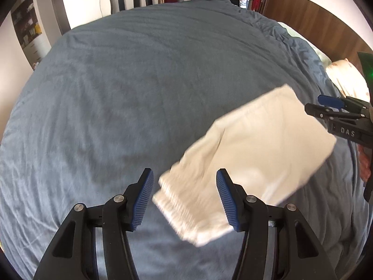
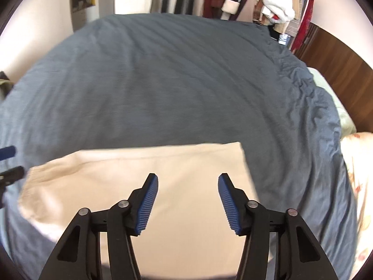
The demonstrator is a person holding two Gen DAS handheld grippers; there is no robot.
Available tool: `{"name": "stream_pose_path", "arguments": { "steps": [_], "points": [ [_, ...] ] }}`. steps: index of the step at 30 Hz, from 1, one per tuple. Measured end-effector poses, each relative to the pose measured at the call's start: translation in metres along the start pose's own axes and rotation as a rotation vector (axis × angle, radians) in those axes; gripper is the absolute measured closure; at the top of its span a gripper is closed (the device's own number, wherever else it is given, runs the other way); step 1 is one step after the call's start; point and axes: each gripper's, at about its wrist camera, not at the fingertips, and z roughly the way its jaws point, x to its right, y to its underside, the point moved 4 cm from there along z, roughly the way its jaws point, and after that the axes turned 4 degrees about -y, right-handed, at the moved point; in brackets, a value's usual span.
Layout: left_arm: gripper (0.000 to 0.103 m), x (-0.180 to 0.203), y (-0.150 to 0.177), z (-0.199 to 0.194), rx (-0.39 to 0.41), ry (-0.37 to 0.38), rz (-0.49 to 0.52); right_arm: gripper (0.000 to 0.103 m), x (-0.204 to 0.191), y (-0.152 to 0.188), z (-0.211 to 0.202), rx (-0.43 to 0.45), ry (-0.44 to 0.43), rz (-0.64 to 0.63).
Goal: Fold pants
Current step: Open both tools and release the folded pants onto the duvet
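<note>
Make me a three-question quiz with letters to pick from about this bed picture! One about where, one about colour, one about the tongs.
1. Where do the pants lie?
A. on the bed
B. on the floor
C. on a hanger

2. What colour is the bedcover?
A. red
B. grey-blue
C. yellow

3. How are the left tongs and right tongs?
A. both open
B. both shut
C. one shut

Answers: 1 A, the folded cream pants rest on the cover; 2 B, the cover looks grey-blue; 3 A, both pairs of pads stand apart, holding nothing.
</note>
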Motion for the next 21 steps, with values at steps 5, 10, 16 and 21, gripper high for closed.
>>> {"name": "stream_pose_path", "arguments": {
  "steps": [5,10,16,21],
  "points": [
    [0.049,-0.021,0.031,0.011,-0.045,0.03,-0.015,0.049,-0.042,0.034,-0.007,-0.025,-0.077,0.0],
    [0.049,-0.039,0.03,0.026,-0.032,0.106,-0.113,0.049,-0.072,0.054,0.001,-0.066,-0.141,0.004],
    [0.051,-0.048,0.015,0.056,-0.054,0.203,-0.161,0.049,-0.089,0.05,-0.003,-0.04,-0.164,0.022],
    [0.066,-0.04,0.016,0.072,-0.095,0.26,-0.161,0.049,-0.097,0.047,0.001,-0.032,-0.195,0.024]
  ]
}}
